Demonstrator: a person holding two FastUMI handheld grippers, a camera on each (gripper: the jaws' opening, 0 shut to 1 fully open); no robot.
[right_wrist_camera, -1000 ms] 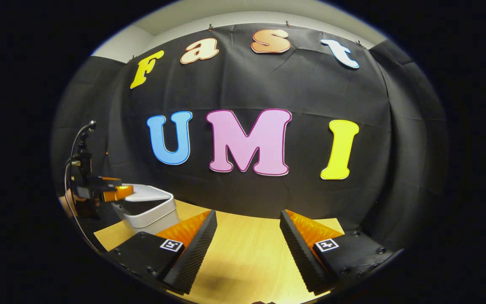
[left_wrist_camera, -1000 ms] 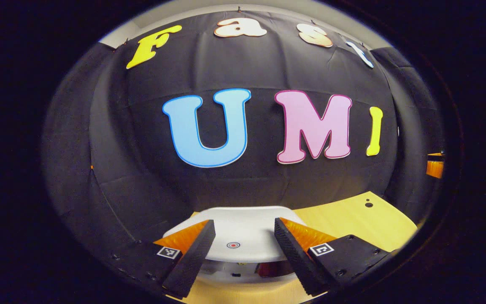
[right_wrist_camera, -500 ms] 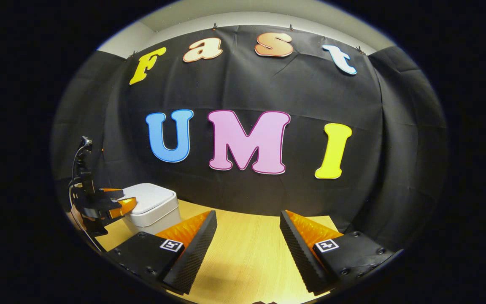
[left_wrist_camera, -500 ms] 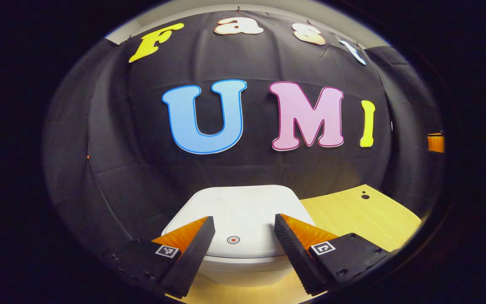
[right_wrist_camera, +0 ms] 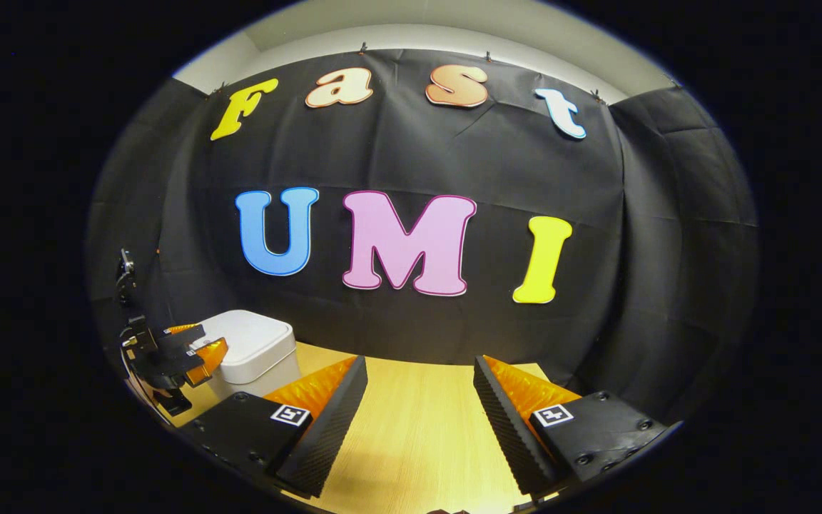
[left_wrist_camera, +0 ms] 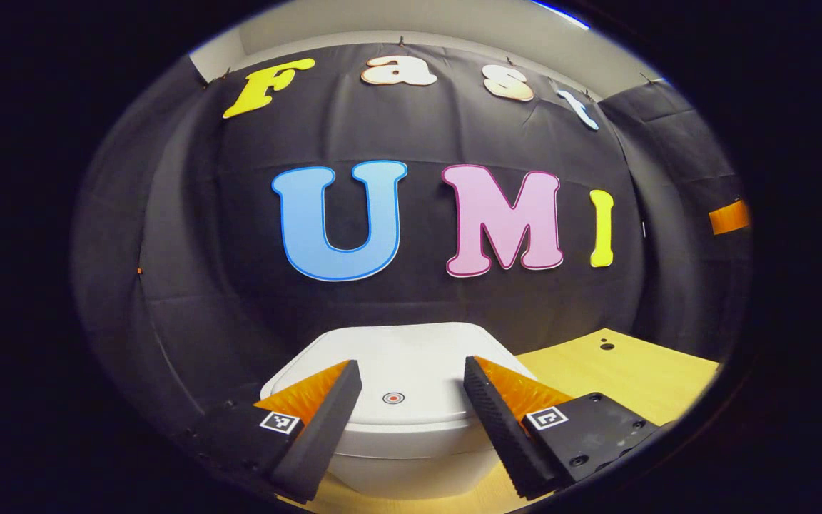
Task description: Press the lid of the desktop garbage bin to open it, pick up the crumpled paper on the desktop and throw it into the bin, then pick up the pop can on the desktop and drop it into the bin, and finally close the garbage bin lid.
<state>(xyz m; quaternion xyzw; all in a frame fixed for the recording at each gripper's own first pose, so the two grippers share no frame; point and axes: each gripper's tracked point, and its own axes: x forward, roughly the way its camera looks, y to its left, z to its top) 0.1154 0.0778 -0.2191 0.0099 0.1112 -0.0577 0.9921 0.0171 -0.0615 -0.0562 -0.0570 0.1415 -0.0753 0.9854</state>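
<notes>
The white desktop bin [left_wrist_camera: 400, 460] stands at the table's back left against the black cloth, and its lid [left_wrist_camera: 397, 346] lies flat and closed, with a small round mark [left_wrist_camera: 393, 397] near its front edge. My left gripper [left_wrist_camera: 411, 365] is open, its fingers spread either side of that mark, just over the lid's front. In the right gripper view the bin [right_wrist_camera: 254, 346] sits far left with the left gripper [right_wrist_camera: 200, 351] at its near side. My right gripper [right_wrist_camera: 419, 361] is open over bare wood, holding nothing.
The light wooden table [right_wrist_camera: 418, 435] runs from the bin to the right, with the cloth wall close behind it. A small dark hole [left_wrist_camera: 606, 345] marks the tabletop right of the bin. An orange piece [left_wrist_camera: 729, 216] shows at the far right edge.
The bin's lid was ajar with a gap under it one second ago; it now lies closed. The left gripper has drawn back and up slightly. The right gripper barely shifted.
</notes>
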